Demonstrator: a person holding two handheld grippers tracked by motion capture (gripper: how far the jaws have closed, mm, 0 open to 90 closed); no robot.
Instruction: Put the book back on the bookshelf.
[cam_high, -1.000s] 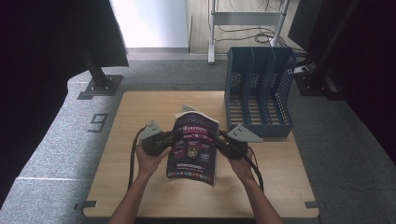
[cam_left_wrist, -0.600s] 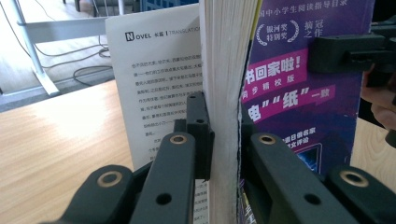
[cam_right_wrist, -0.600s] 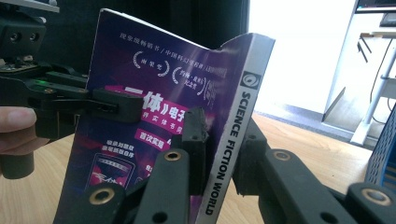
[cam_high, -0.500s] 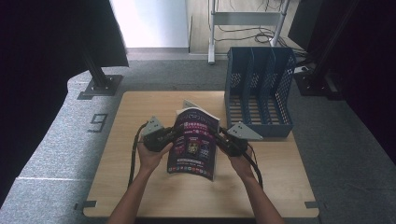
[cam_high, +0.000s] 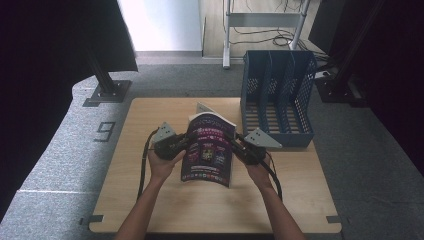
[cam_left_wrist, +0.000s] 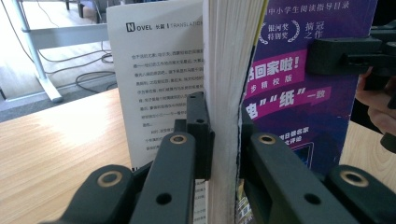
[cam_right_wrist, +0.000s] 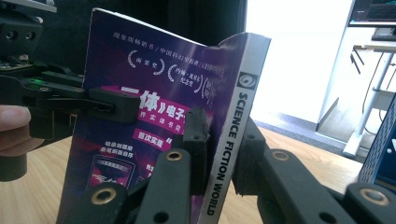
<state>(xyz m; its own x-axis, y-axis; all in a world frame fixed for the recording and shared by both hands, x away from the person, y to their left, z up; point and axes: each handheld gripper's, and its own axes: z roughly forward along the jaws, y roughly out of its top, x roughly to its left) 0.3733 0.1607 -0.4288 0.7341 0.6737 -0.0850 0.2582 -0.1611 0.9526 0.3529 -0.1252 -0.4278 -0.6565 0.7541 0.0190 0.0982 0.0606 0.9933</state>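
A thick paperback book (cam_high: 207, 150) with a purple cover stands upright just above the wooden table (cam_high: 150, 200), held from both sides. My left gripper (cam_high: 187, 142) is shut on its page edge; in the left gripper view the jaws (cam_left_wrist: 223, 130) pinch the white page block (cam_left_wrist: 224, 70), and a loose white printed page (cam_left_wrist: 159, 70) fans out behind. My right gripper (cam_high: 234, 144) is shut on the spine; in the right gripper view the jaws (cam_right_wrist: 222, 149) clamp the grey spine strip (cam_right_wrist: 233, 126) lettered "SCIENCE FICTION WORLD". The left gripper's jaw (cam_right_wrist: 107, 105) lies across the cover.
A blue mesh file rack (cam_high: 277, 95) with several upright slots stands at the table's back right corner. Grey carpet surrounds the table, with a stand base (cam_high: 107, 92) at the back left and a metal frame leg (cam_high: 226, 45) beyond.
The book has straightened slightly between the grippers and the left gripper has edged a little to the right. Both grips are unchanged.
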